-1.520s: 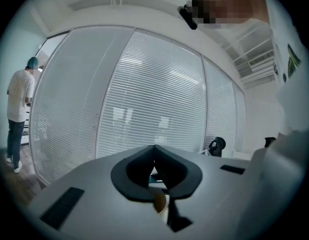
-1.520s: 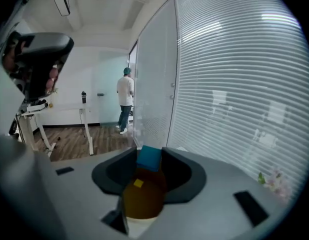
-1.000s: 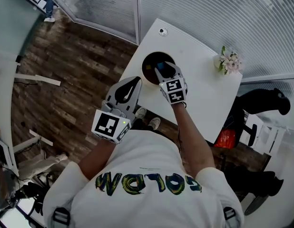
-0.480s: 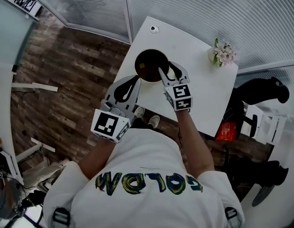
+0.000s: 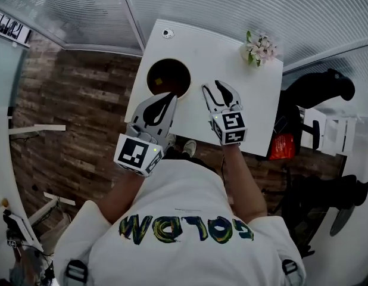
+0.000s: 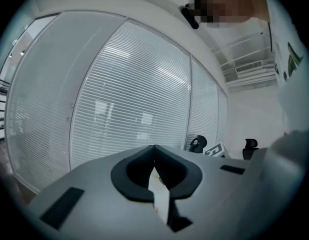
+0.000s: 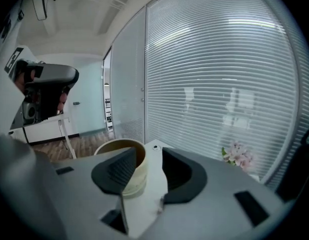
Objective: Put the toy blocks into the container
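Observation:
The container [image 5: 168, 78] is a round cream tub with a dark inside, standing at the near left of the white table [image 5: 255, 106]. A small yellowish patch [image 5: 158, 74] shows inside it; I cannot make out single blocks. My right gripper [image 5: 212, 86] hovers over the table just right of the container, open, with nothing between its jaws. In the right gripper view the container [image 7: 114, 145] stands beyond the left jaw of the right gripper [image 7: 148, 154]. My left gripper [image 5: 171, 95] hangs at the container's near edge, shut and empty, with the left gripper's tips [image 6: 154, 147] meeting.
A small bunch of pale flowers [image 5: 259, 47] stands at the table's far right, also in the right gripper view [image 7: 238, 155]. A small round fitting [image 5: 167, 33] sits near the far left corner. A black chair [image 5: 318, 91] and a red object [image 5: 281, 148] are right of the table. Window blinds run behind.
My right gripper drew back from over the container to the table beside it. The blue block between its jaws a second ago is gone from them. The left gripper kept still.

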{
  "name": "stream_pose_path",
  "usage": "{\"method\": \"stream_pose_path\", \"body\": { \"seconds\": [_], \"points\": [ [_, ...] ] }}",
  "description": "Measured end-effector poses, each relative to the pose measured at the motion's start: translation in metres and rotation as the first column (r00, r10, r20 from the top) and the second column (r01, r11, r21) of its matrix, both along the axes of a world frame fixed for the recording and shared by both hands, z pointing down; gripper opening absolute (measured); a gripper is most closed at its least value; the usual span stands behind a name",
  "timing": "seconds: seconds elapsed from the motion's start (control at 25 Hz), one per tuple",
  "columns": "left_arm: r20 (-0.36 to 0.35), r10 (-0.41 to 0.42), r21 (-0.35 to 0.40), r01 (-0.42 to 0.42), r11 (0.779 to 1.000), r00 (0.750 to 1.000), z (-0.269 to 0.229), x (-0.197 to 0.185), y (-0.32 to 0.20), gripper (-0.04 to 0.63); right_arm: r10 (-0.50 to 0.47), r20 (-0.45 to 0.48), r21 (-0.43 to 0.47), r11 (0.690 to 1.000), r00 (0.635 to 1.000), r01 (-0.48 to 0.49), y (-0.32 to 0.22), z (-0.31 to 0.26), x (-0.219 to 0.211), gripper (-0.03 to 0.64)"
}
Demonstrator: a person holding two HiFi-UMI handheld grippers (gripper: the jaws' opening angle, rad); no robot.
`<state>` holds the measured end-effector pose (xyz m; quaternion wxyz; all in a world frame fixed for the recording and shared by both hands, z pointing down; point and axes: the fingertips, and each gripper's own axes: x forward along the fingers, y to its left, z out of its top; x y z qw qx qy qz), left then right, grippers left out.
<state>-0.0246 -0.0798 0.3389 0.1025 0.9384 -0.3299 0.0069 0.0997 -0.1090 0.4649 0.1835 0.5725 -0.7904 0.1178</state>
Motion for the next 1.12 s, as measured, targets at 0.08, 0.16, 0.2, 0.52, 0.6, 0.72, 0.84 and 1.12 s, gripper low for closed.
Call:
{"method": "stream_pose_path", "body": {
  "seconds": [0.08, 0.16, 0.2, 0.52, 0.6, 0.72, 0.84, 1.12],
  "points": [
    [-0.002, 0.009, -0.005, -0.009, 1.0, 1.0, 0.001, 0.005, 0.003, 0.014, 0.013, -0.004, -0.004, 1.0, 1.0, -0.013, 0.002, 0.004, 0.006, 0.17],
    [0.002, 0.011, -0.009, -0.011, 1.0, 1.0, 0.003, 0.006, 0.003, 0.014, 0.02, -0.007, -0.013, 1.0, 1.0, -0.02, 0.002, 0.009, 0.01, 0.17],
    [0.005, 0.01, -0.011, -0.01, 1.0, 1.0, 0.004, 0.005, 0.003, 0.014, 0.022, -0.009, -0.02, 1.0, 1.0, -0.023, 0.003, 0.012, 0.01, 0.17],
    [0.031, 0.029, -0.082, -0.026, 0.996, 0.999, 0.036, 0.009, 0.008, 0.014, 0.034, 0.014, -0.098, 0.995, 0.999, -0.033, 0.024, 0.052, 0.005, 0.17],
    [0.031, 0.031, -0.091, -0.028, 0.995, 0.999, 0.039, 0.009, 0.009, 0.014, 0.039, 0.01, -0.106, 0.994, 0.999, -0.038, 0.027, 0.058, 0.005, 0.172],
    [0.038, 0.032, -0.096, -0.028, 0.995, 0.999, 0.045, 0.01, 0.008, 0.014, 0.046, -0.003, -0.114, 0.992, 0.999, -0.046, 0.026, 0.067, 0.01, 0.172],
    [0.054, 0.039, -0.094, -0.034, 0.995, 0.998, 0.053, 0.012, 0.005, 0.014, 0.041, -0.032, -0.133, 0.99, 0.999, -0.045, 0.019, 0.083, 0.018, 0.172],
    [0.071, 0.047, -0.109, -0.039, 0.993, 0.996, 0.073, 0.011, 0.0, 0.014, 0.027, -0.087, -0.197, 0.979, 0.996, -0.044, 0.005, 0.133, 0.029, 0.176]
  ]
}}
